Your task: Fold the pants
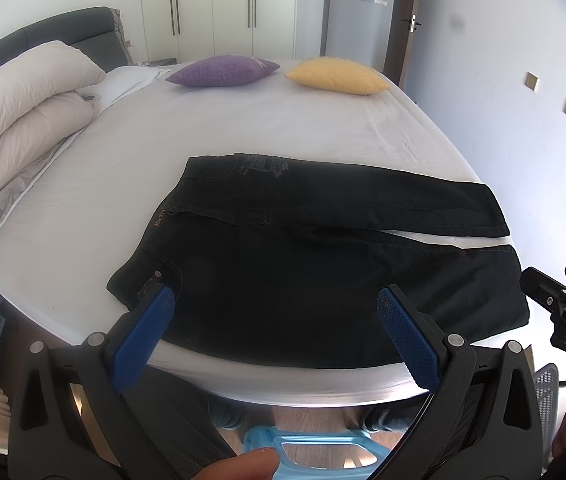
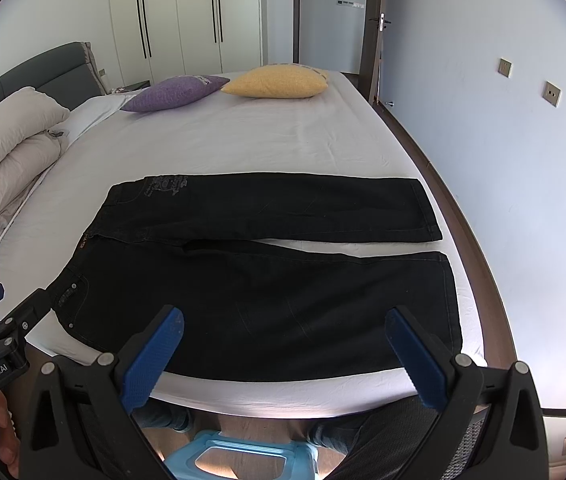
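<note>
Currently the black jeans (image 2: 259, 276) lie flat on the white bed sheet (image 2: 243, 140) near the front edge of the bed, waistband toward the left edge, both legs running toward the right edge with a narrow strip of sheet showing between them. My left gripper (image 1: 275, 300) hovers above the near waistband corner, fingers spread wide and empty; my right gripper (image 2: 283, 320) hovers over the near leg, likewise spread and empty. I judge the step in hand to be folding leg onto leg. To do it well, I should pinch the near waistband corner and the near hem together, lift evenly, and lay the near leg squarely over the far one, keeping seams aligned and the cloth taut.
</note>
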